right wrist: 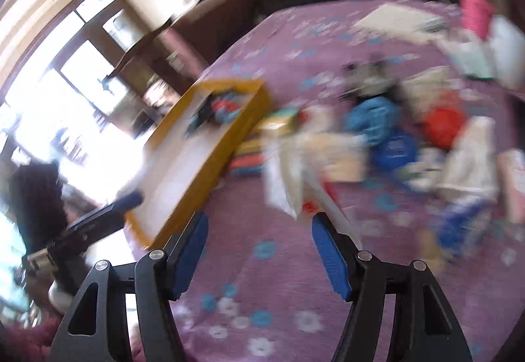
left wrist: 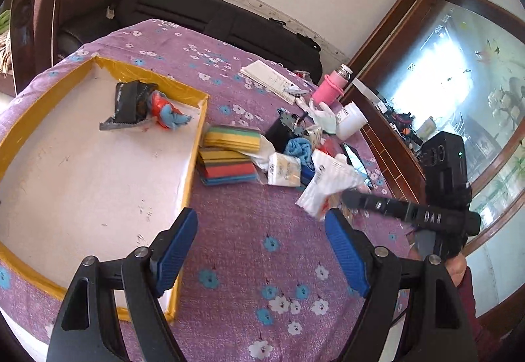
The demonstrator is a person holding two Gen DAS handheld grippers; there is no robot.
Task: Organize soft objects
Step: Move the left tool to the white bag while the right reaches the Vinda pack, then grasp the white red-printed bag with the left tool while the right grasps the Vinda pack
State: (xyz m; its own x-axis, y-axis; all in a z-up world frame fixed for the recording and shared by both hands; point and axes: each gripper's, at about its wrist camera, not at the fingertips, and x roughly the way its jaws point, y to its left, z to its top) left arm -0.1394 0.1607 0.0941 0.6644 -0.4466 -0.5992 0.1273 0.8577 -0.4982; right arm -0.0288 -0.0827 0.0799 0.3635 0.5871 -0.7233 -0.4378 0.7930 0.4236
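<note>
The left gripper stands with its blue-padded jaws apart and nothing between them, low in the frame over the purple flowered tablecloth, just right of the shallow white tray with the yellow taped rim. In the upper part of that tray lie a black foil pouch and a small red-and-blue stuffed toy, touching each other. The remaining soft things sit in a heap at centre right: two stacks of striped coloured sponges right against the tray's outer wall, a white tissue pack, a blue cloth and a crinkled white plastic packet. The right gripper, seen in its own heavily blurred view, also has its jaws apart and empty; in the left wrist view its black finger reaches in from the right edge toward the white packet, though whether it touches I cannot tell. Judging from this, the next pick is from the heap, and the risks lie there: the items overlap, so a closing jaw may pinch two at once or drag a neighbour along; the slick packet could slip out; and the two grippers are near enough to collide if both go for the same spot. A phone and pink bottle by the heap could be knocked.
</note>
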